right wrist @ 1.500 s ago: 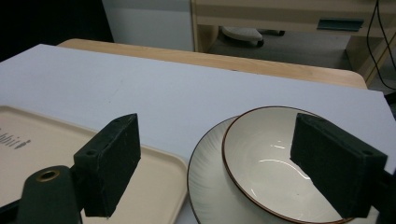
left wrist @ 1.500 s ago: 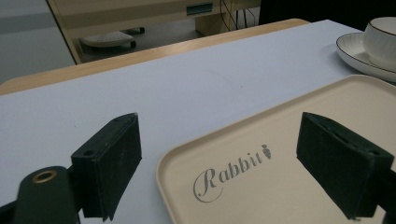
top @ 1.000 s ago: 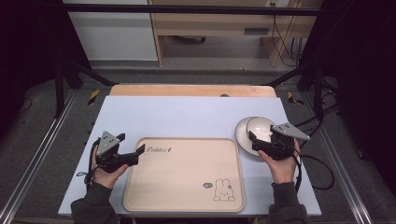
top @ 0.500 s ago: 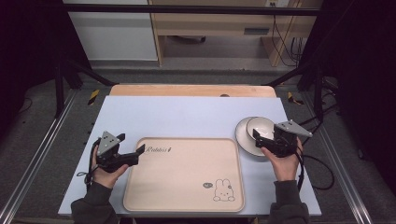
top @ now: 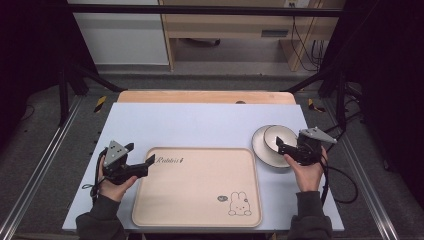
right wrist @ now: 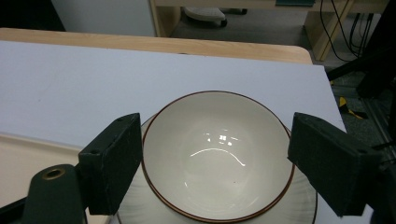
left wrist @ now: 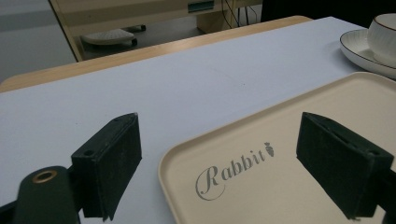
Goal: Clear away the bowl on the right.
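A person stands at the near side of the table with a tool in each hand. The left gripper [top: 131,161] hangs low by the near left corner of the tan tray [top: 197,200], its jaws wide apart with nothing between them, one on each side of the tray's edge near the word "Rabbit" [left wrist: 233,170]. The right gripper [top: 286,148] is just over the white bowl [right wrist: 217,154], jaws also wide apart, one at each side of the bowl and not touching it, as far as I can tell. The bowl sits on a white plate [top: 260,145], just to the right of the tray. I think the step is getting ready to pick up the bowl. The next move would need the jaws to go down and close gently on its rim, because it looks smooth and slippery. The table top [top: 200,122] is pale and bare beyond the tray. Farther back are a wooden desk [top: 235,30] and hanging cables [top: 305,42].
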`<state>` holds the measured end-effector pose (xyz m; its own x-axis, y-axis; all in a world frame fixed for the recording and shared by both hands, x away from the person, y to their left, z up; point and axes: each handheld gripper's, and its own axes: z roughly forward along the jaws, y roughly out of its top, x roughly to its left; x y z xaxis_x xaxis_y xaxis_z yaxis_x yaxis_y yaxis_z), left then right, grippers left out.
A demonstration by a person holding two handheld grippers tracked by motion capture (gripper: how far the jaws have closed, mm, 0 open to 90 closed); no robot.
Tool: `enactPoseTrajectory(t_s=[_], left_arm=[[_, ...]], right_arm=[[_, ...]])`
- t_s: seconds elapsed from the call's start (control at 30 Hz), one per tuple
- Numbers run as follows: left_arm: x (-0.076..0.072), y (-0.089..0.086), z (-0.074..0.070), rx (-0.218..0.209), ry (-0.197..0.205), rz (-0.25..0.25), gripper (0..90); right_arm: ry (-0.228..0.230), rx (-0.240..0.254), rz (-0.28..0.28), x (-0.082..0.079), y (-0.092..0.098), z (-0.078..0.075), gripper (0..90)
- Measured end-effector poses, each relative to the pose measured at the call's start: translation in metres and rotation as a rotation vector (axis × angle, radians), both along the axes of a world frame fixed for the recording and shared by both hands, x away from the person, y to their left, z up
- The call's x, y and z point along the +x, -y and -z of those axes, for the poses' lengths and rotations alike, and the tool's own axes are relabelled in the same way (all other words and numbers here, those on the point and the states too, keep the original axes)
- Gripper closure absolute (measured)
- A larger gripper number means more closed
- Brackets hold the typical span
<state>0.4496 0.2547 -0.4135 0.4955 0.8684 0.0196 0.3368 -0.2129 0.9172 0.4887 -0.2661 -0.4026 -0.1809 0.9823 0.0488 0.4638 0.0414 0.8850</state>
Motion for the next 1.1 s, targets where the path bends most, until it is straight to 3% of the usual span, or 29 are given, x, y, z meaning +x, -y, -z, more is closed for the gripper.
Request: enactPoseTrajectory(t_s=[0.83,1.1], left_arm=[[0.000,0.000,0.001,0.004,-0.002,0.001,13.6],[0.001,0.000,0.002,0.012,-0.008,0.003,13.6]], right_arm=[[-0.119,-0.017,0.116,0.026,0.020,0.022,29.1],[-0.158,-0.014,0.117,0.032,0.023,0.027,35.5]])
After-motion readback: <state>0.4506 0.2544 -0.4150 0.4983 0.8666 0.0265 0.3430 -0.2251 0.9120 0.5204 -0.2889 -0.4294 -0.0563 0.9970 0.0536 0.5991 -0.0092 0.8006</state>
